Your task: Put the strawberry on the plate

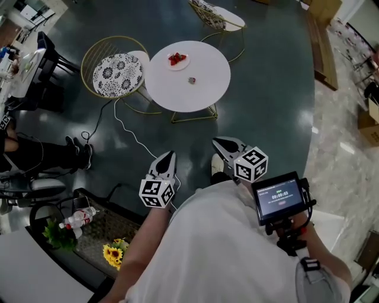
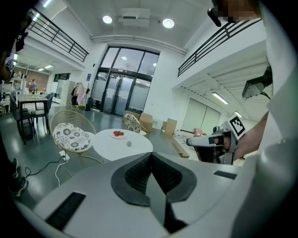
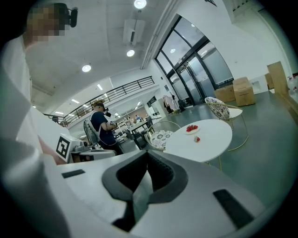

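A round white table (image 1: 204, 89) stands well ahead on the dark floor. On it sits a small plate (image 1: 177, 59) holding red strawberries, and a lone strawberry (image 1: 192, 80) lies apart near the table's middle. My left gripper (image 1: 169, 154) and right gripper (image 1: 218, 141) are held side by side, far short of the table, both with jaws shut and nothing in them. The left gripper view shows the plate (image 2: 118, 135), the loose strawberry (image 2: 129, 143) and the right gripper (image 2: 192, 141). The right gripper view shows the plate (image 3: 192, 129) and the strawberry (image 3: 197, 139).
A wire chair with a patterned cushion (image 1: 117, 74) stands left of the table, and another chair (image 1: 216, 15) beyond it. A white cable (image 1: 127, 127) runs across the floor. A seated person's legs (image 1: 41, 155) are at the left. Sunflowers (image 1: 115, 253) and a bottle (image 1: 80, 218) lie near me.
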Tool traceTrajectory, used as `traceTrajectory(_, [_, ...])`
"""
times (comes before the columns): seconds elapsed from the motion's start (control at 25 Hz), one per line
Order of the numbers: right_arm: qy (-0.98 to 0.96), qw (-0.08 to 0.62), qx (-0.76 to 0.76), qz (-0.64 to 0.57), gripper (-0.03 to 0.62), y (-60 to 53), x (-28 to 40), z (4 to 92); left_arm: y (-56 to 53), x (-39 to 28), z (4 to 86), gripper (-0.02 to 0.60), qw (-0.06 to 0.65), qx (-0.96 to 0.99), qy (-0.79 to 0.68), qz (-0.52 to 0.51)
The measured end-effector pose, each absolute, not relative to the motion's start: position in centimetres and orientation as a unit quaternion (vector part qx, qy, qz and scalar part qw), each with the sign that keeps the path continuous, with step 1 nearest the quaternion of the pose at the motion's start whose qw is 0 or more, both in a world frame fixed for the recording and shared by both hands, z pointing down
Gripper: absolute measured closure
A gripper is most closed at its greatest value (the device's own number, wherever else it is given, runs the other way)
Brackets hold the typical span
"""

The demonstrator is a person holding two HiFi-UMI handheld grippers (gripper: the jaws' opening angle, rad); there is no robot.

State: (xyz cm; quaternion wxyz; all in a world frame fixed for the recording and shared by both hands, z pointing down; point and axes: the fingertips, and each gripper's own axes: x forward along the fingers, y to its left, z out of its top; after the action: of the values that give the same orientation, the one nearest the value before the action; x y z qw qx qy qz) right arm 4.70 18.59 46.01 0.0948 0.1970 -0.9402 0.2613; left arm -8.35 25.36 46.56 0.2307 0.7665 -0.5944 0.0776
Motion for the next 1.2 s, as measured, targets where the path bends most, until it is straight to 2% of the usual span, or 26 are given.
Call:
traceTrajectory(0.24, [-0.944, 0.102, 0.176, 0.259, 0.586, 14.4, 2.8, 46.5, 21.7, -10.0, 46.7, 0.574, 0.232, 0.754, -0.609, 0.081])
traceTrajectory(0.44, [-0.944, 0.105, 0.161, 0.268, 0.586, 9.0, 3.7, 46.7, 16.5, -8.8, 47.2, 0.574, 0.245, 0.744, -0.616, 0.091])
traceTrajectory(0.76, [-0.949, 0.109, 0.152, 0.254, 0.586, 8.9, 3.1, 46.6, 15.6, -9.0, 46.6, 0.574, 0.221, 0.752, -0.615, 0.089])
traceTrajectory(1.2, [-0.945, 0.115, 0.159, 0.260, 0.586, 7.5, 3.2, 46.1, 15.2, -9.4, 46.4, 0.574, 0.236, 0.747, -0.614, 0.092])
